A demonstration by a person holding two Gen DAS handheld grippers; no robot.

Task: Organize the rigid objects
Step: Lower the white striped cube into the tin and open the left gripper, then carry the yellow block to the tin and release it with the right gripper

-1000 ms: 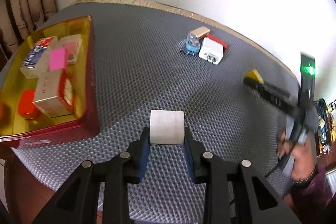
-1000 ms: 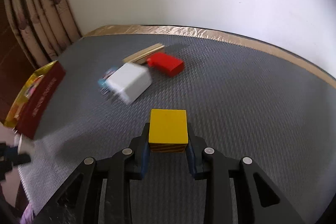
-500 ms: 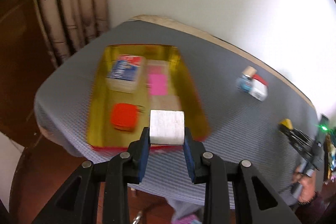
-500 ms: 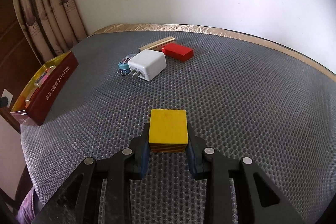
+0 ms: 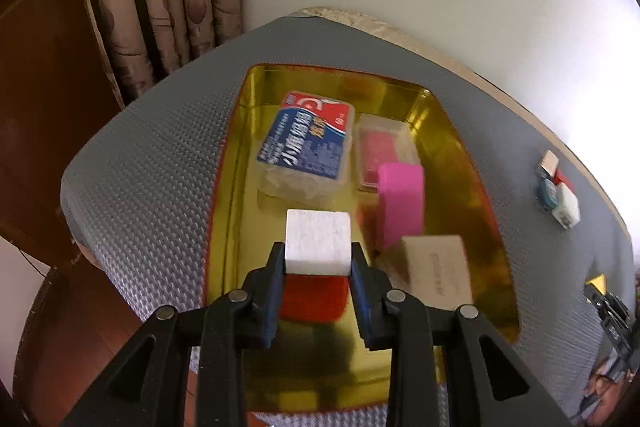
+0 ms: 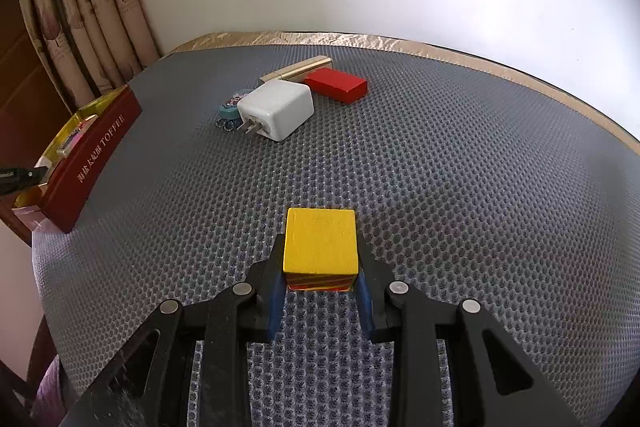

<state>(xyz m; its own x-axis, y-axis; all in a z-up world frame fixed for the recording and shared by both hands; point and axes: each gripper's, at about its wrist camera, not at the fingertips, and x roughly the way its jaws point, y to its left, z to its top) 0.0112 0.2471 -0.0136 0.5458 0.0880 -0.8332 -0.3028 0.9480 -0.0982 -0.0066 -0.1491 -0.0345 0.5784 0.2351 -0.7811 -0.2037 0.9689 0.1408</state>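
Left wrist view only: gold interior of the toffee tin [image 5: 240, 163], holding one blue-and-red labelled plastic box [image 5: 306, 147], one clear case with pink contents [image 5: 382, 147], one pink block [image 5: 400, 207], one beige box [image 5: 438, 269] and one red piece [image 5: 312, 297].

Right wrist view only: tin's dark red outer wall [image 6: 96, 155] lettered TOFFEE, plus four loose items on the grey honeycomb mat [image 6: 440, 167]: white charger [image 6: 276, 111], red block [image 6: 336, 85], gold tube [image 6: 298, 67], small round blue trinket [image 6: 230, 109].

Left gripper [image 5: 319, 259] poised above the tin, angled down, jaws clamped on one white cube [image 5: 318, 241].

Right gripper [image 6: 320, 269] low over the mat, jaws clamped on one yellow cube [image 6: 320, 243].
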